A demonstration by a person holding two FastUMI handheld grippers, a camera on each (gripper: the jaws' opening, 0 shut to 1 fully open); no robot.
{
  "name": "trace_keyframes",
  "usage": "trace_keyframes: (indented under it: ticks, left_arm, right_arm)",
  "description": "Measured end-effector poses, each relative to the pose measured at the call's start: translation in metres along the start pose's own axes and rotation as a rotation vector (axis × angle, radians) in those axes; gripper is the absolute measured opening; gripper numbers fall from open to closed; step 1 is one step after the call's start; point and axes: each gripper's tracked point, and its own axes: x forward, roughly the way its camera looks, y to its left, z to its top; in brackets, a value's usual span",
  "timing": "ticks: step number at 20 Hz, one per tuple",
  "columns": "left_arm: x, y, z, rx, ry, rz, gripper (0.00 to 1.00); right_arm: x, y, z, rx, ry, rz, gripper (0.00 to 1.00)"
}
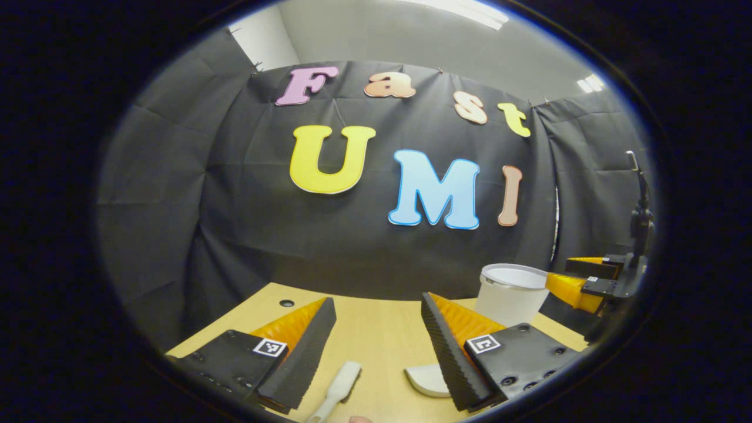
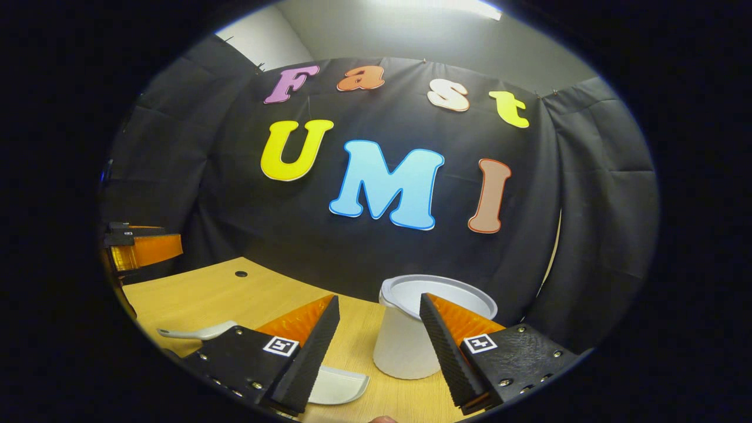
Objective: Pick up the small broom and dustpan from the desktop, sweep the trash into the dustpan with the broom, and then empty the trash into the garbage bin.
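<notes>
In the left gripper view, the small white broom (image 1: 341, 385) lies on the wooden desktop (image 1: 382, 335), low between the fingers of my open left gripper (image 1: 378, 301). A curved edge of the white dustpan (image 1: 426, 380) shows beside the right finger. In the right gripper view, my right gripper (image 2: 379, 299) is also open and hangs above the desk. The dustpan (image 2: 338, 385) peeks out from under its left finger. A thin white piece (image 2: 194, 332) shows on that finger's other side; I cannot tell what it belongs to. The white garbage bin (image 2: 405, 341) stands upright just beyond the fingertips.
The bin (image 1: 511, 294) stands at the desk's far right in the left gripper view, with the right gripper (image 1: 587, 282) beside it. The left gripper (image 2: 141, 247) shows at the left edge of the right gripper view. A small round hole (image 2: 241, 274) marks the desk's back.
</notes>
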Motion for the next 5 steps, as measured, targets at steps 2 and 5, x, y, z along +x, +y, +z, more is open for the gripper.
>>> trace_keyframes:
  ticks: [2,5]
  left_arm:
    - [0.001,-0.004,-0.005,-0.006,-0.003,0.004,0.95]
    - [-0.001,-0.009,-0.007,-0.008,-0.011,0.008,0.96]
  right_arm:
    - [-0.006,0.0,-0.001,0.003,-0.001,0.007,0.87]
    - [-0.013,-0.002,0.001,-0.002,-0.009,0.008,0.86]
